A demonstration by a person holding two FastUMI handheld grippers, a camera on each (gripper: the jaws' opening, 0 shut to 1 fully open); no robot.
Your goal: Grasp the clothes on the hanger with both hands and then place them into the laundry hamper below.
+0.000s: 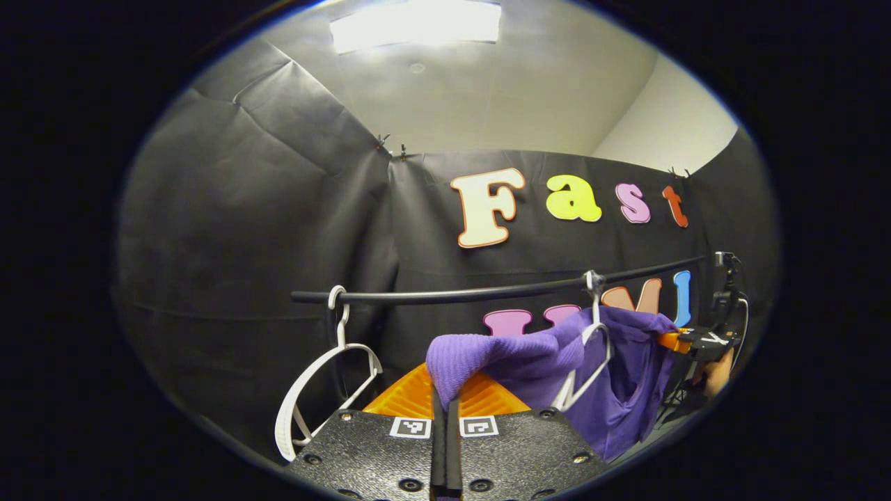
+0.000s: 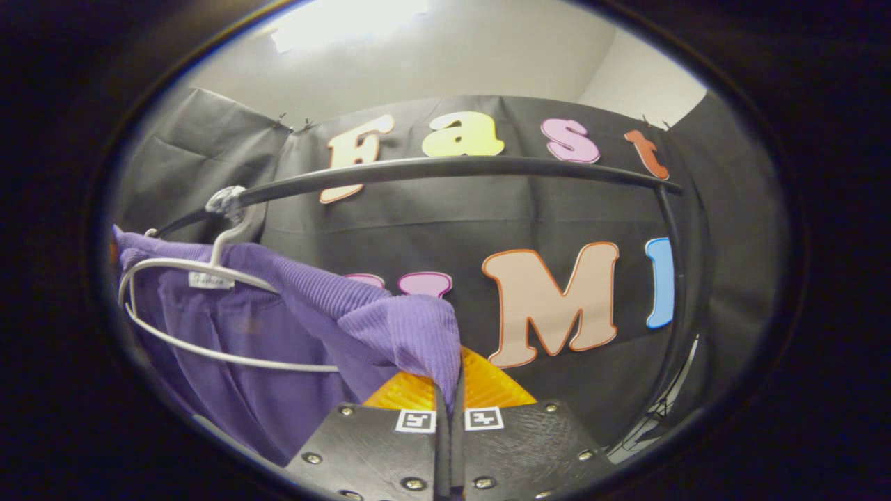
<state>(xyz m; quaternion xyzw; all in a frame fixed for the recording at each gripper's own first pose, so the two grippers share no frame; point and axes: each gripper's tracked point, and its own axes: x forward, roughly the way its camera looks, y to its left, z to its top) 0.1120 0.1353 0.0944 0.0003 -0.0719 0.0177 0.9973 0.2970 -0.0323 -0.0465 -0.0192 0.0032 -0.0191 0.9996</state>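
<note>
A purple ribbed garment [image 1: 529,362] hangs on a white hanger [image 1: 588,365] hooked over a black rail [image 1: 487,291]. My left gripper [image 1: 445,403] is shut on one shoulder of the garment, the cloth pinched between its fingers. In the right gripper view the same purple garment [image 2: 292,334] drapes over the white hanger [image 2: 202,278], and my right gripper [image 2: 451,390] is shut on its other shoulder. The right gripper with the hand holding it [image 1: 710,348] also shows far right in the left gripper view, at the garment's edge.
A second, bare white hanger [image 1: 320,376] hangs at the left end of the rail. The rail [image 2: 452,168] bends down into a black upright post [image 2: 679,306] on the right. Black cloth walls close in behind.
</note>
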